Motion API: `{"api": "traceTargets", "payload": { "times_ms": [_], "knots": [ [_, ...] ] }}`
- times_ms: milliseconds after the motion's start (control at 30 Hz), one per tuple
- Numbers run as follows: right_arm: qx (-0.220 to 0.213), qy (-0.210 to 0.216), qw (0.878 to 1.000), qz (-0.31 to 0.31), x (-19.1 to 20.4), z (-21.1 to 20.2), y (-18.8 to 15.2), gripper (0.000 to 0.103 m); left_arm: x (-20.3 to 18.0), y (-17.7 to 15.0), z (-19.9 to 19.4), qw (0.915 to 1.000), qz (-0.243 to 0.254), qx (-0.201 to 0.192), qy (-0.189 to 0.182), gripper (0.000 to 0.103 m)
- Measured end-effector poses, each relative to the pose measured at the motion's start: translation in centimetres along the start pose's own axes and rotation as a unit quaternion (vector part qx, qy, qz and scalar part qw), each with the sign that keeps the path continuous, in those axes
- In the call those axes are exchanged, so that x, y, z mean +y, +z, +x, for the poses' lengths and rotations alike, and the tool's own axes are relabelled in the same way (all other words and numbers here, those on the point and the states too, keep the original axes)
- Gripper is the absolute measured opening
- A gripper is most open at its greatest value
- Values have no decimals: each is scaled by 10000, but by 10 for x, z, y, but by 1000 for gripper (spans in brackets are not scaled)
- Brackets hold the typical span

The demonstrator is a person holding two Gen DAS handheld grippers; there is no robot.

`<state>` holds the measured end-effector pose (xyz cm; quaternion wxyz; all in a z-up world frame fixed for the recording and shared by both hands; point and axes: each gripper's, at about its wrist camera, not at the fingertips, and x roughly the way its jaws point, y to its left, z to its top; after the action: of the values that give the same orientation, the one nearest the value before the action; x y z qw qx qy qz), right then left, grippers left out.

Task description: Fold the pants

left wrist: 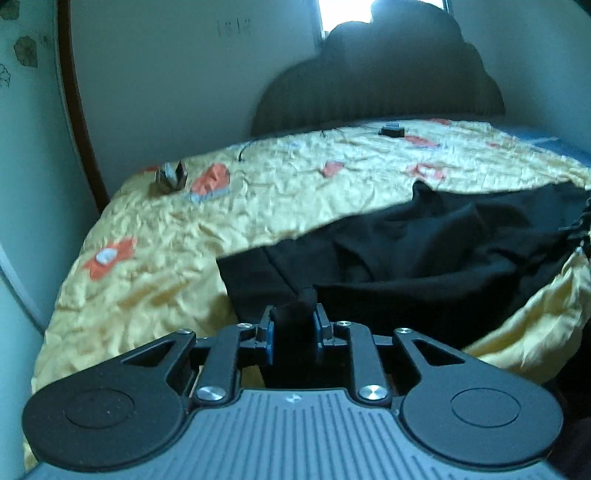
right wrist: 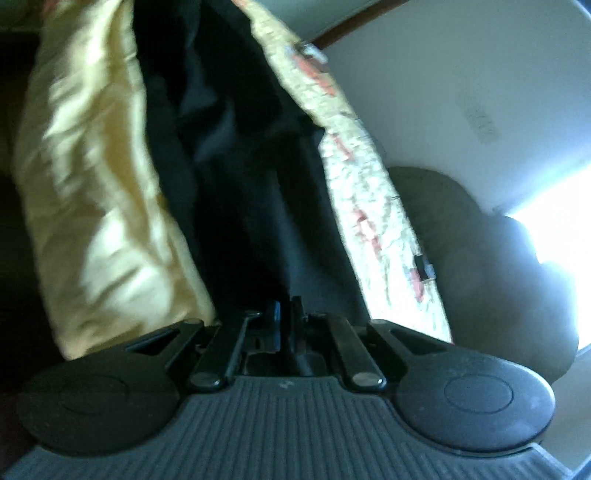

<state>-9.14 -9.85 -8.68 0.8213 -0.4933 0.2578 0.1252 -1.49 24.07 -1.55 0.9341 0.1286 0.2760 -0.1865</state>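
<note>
1. Pants [left wrist: 424,254], black and rumpled, were seen spread across the near right part of a yellow bedspread [left wrist: 155,236] patterned with orange flowers.
2. No brand or label could be read on the garment; faint dark marks were noted on the wall [left wrist: 233,27] above the bed (too blurred to be made out as letters or digits), and a small pale emblem on the ribbed housing of the left gripper [left wrist: 293,325] could not be deciphered either.
3. A bunched fold of the black cloth was held between the blue pads [left wrist: 269,338] of the left gripper, the jaws being closed narrowly on it, with the rest of the garment stretching away ahead and to the right.
4. In the right wrist view, strongly tilted and blurred, the right gripper [right wrist: 285,325] was seen with its jaws drawn together until almost no gap remained; black cloth lay directly ahead of and against the fingertips, but whether an edge was pinched between them could not be told.
5. Two small dark objects were seen resting farther up the bedspread: one near its left edge [left wrist: 170,181] and one by the dark headboard [left wrist: 392,130].
</note>
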Motion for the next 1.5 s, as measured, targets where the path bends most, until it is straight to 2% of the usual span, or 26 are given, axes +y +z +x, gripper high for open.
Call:
{"api": "traceTargets", "payload": {
  "times_ms": [133, 200, 300, 400, 500, 533, 600, 700, 767, 833, 900, 933, 1000, 1067, 1133, 1167, 1200, 1267, 1333, 1433, 1467, 1500],
  "knots": [
    [-114, -126, 9998, 62, -1, -9, -1, 4, 6, -6, -12, 9998, -135, -134, 39, 23],
    [-191, -216, 9990, 340, -19, -8, 2, 4, 10, -7, -15, 9998, -94, -107, 136, 25],
    [-216, -232, 9974, 644, -31, -14, -2, 4, 16, -12, -9, 9994, -8, 190, 298, 26],
    [-112, -44, 9988, 467, -17, -14, -9, 4, 22, -25, -4, 9974, -40, 553, 470, 26],
    [62, 37, 9998, 175, -3, -10, -15, 5, 29, -38, -12, 9959, -251, 655, 580, 26],
    [-24, -49, 9999, 133, -3, -14, -17, 7, 30, -40, -16, 9957, -305, 616, 618, 26],
    [-73, 10, 9999, 137, -7, -24, -22, 31, 33, -36, -29, 9963, -496, 379, 584, 26],
    [-194, -66, 9990, 389, -28, -46, -25, 33, 31, -16, -43, 9971, -642, -139, 383, 26],
    [-409, -157, 9946, 945, -43, -52, -15, 33, 28, 0, -42, 9954, -770, -500, 281, 28],
    [-462, -306, 9877, 1465, -51, -43, -7, 33, 21, 16, -29, 9949, -842, -546, 138, 32],
    [-379, -443, 9835, 1712, -49, -27, -2, 35, 8, 24, -6, 9969, -665, -348, 237, 38],
    [-260, -365, 9829, 1786, -46, -19, -3, 35, 0, 24, 7, 9977, -535, -192, 360, 38],
    [20, -175, 9833, 1809, -38, -4, -6, 35, -13, 19, 32, 9980, -314, 190, 508, 38],
    [184, -265, 9852, 1686, -29, -1, -11, 36, -20, 8, 51, 9959, -212, 544, 688, 39],
    [104, -339, 9838, 1757, -35, -11, -19, 44, -24, 1, 50, 9958, -132, 440, 790, 41],
    [135, -366, 9784, 2032, -46, -17, -29, 56, -24, 1, 48, 9955, -181, 439, 817, 41],
    [146, -369, 9724, 2297, -57, -19, -36, 63, -23, 5, 44, 9952, -282, 440, 823, 41],
    [290, -476, 9487, 3111, -83, -25, -70, 63, -24, 12, 36, 9956, -417, 267, 790, 42],
    [549, -706, 9104, 4039, -121, -23, -115, 60, -33, 26, 37, 9960, -470, 147, 742, 42],
    [775, -833, 8382, 5333, -176, -21, -190, 41, -59, 49, 41, 9980, -471, -125, 397, 42],
    [742, -878, 8161, 5663, -193, -22, -213, 37, -67, 56, 44, 9985, -461, -153, 254, 42],
    [756, -923, 8000, 5881, -207, -22, -232, 34, -77, 62, 49, 9990, -399, -158, 126, 42]
  ]
}}
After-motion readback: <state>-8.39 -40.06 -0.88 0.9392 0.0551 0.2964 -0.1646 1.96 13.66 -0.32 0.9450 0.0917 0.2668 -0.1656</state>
